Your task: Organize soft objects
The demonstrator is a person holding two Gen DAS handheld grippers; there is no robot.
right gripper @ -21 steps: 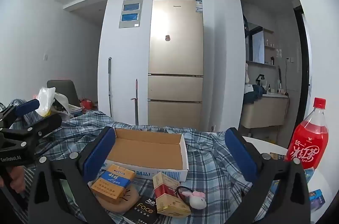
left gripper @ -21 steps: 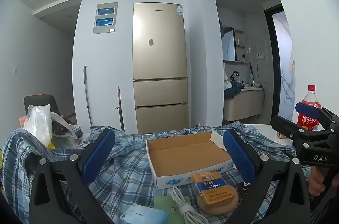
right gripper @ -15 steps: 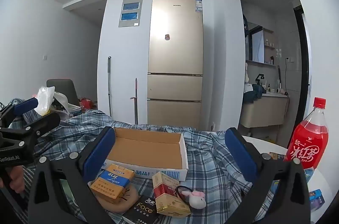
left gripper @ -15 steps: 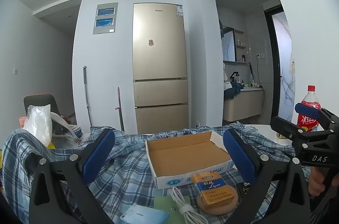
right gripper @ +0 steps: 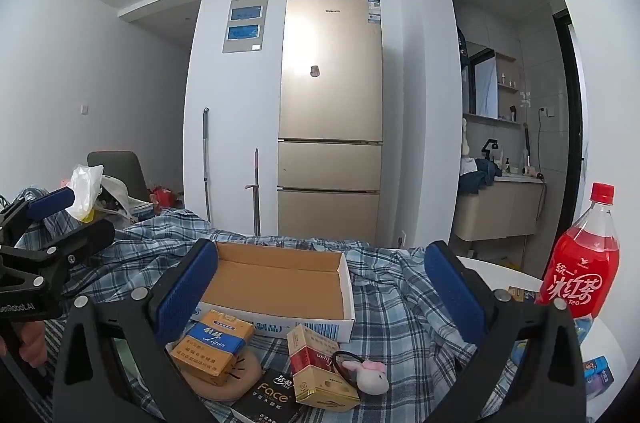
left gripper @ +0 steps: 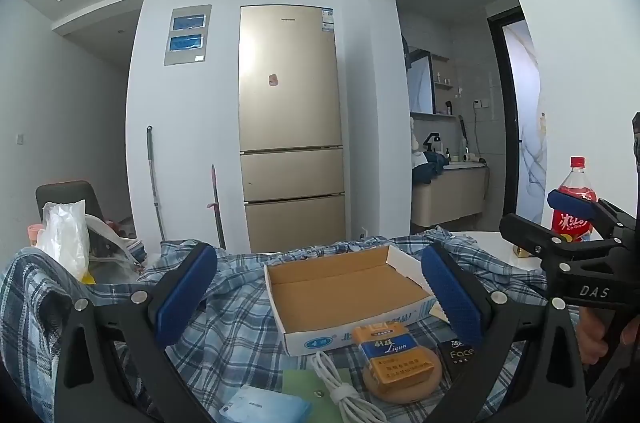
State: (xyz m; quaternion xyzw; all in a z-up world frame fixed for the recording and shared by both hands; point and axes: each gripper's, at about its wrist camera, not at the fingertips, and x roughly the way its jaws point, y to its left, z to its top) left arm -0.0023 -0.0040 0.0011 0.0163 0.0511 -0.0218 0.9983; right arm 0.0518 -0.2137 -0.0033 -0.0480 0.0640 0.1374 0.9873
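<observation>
Nearest the cameras, both tools are held above the clutter: the left gripper [left gripper: 316,289] is spread wide with nothing between its blue pads, and the right gripper [right gripper: 320,285] is spread just as wide and equally empty.

Just beneath them, at the near edge of the worktop [right gripper: 516,273], the small items are crowded together. A white plush bunny [right gripper: 370,377] with a black hair tie [right gripper: 346,361] looped beside it is seen touching a red-and-gold carton [right gripper: 322,369]. A yellow-and-blue pack [right gripper: 214,343] is resting on a round tan pad [right gripper: 236,377], and a black card [right gripper: 266,399] is tucked against both. In the left view a coiled white cable [left gripper: 344,389] and a blue tissue packet [left gripper: 264,407] are noted at the near edge.

Trouble is likely here: if the bunny is approached carelessly, the carton could be clipped and tipped, or the hair tie snagged and dragged along. The pad could be lifted with the pack riding on it, and the pack spilled.

Further back, the open cardboard box [right gripper: 280,283] is lying empty on the rumpled plaid shirt [right gripper: 400,299]; a pull on the cloth would shift the box.

Toward the far right edge, a tall red drink bottle [right gripper: 580,263] is standing upright, and a wide swing could knock it over.
</observation>
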